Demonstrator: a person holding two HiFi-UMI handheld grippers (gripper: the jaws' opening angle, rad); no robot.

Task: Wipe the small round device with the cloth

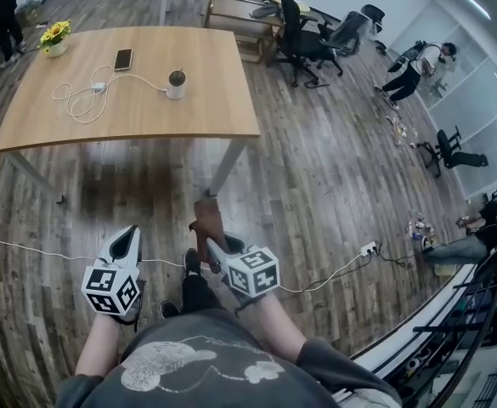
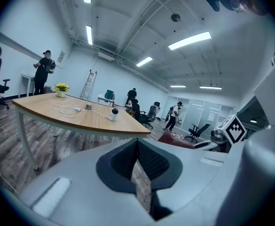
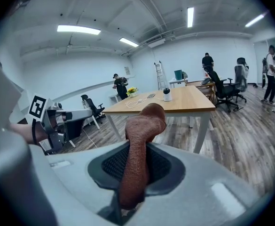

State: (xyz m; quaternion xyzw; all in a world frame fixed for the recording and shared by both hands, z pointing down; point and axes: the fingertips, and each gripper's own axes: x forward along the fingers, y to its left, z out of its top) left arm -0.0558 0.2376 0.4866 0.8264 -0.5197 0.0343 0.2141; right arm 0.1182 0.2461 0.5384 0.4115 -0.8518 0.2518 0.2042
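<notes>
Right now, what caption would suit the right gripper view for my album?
Right hand-held gripper clamps a brown cloth, aimed at the wooden table where the small white device stands.

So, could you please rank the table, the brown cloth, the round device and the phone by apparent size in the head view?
1. Table.
2. Brown cloth, though it is nearer the camera.
3. Round device and phone look alike; no ranking.

No text, label or number seems readable in any view.
</notes>
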